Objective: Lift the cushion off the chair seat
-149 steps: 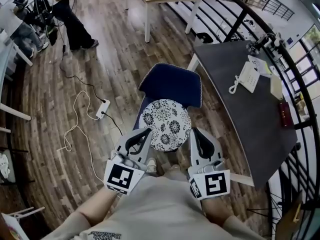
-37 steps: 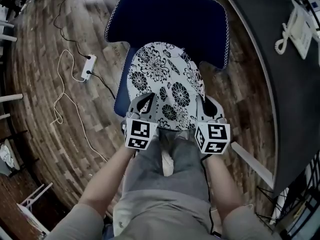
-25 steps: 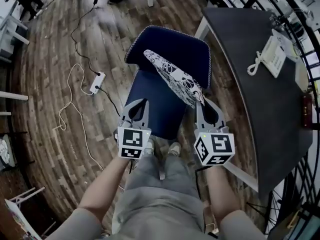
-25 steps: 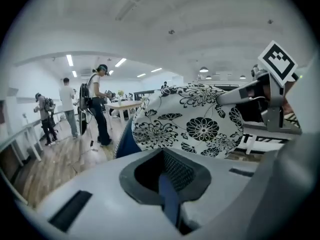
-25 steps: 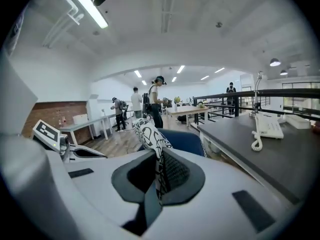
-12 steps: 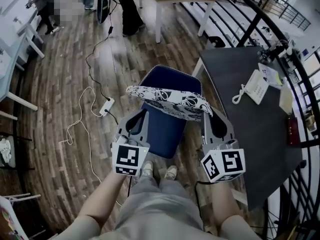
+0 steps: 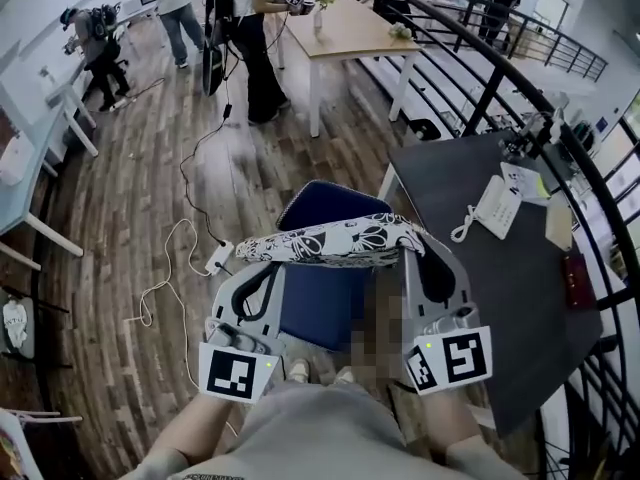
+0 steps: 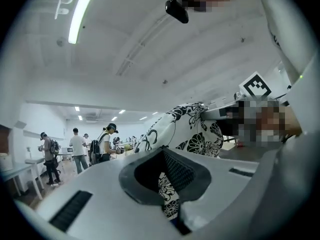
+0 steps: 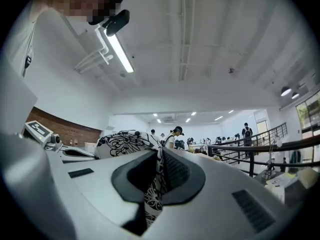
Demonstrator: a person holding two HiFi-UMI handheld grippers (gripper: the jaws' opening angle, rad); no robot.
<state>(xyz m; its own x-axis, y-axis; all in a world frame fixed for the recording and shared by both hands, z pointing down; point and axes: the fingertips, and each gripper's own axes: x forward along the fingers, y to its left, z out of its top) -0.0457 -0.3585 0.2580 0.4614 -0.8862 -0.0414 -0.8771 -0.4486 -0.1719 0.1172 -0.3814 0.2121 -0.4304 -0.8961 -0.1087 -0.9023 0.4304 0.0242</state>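
Observation:
The round white cushion with black flowers (image 7: pixel 330 249) hangs edge-on in the air, stretched between my two grippers, well above the blue chair seat (image 7: pixel 325 298). My left gripper (image 7: pixel 252 261) is shut on its left rim, and the fabric (image 8: pixel 167 194) shows pinched between the jaws in the left gripper view. My right gripper (image 7: pixel 412 251) is shut on the right rim, with the cloth (image 9: pixel 156 184) clamped between its jaws. The blue chair back (image 7: pixel 330 206) stands behind the cushion. Both grippers point about level.
A dark grey desk (image 7: pixel 500 298) with a white telephone (image 7: pixel 492 206) stands at the right, beside a black curved railing (image 7: pixel 520 78). A power strip (image 7: pixel 218 258) and white cables lie on the wooden floor at the left. People (image 7: pixel 250 38) stand by a wooden table (image 7: pixel 345 33) farther off.
Both grippers have risen with the cushion, from resting against the chair to held high above the seat, and it has turned from tilted to edge-on. My view has tipped up towards the room.

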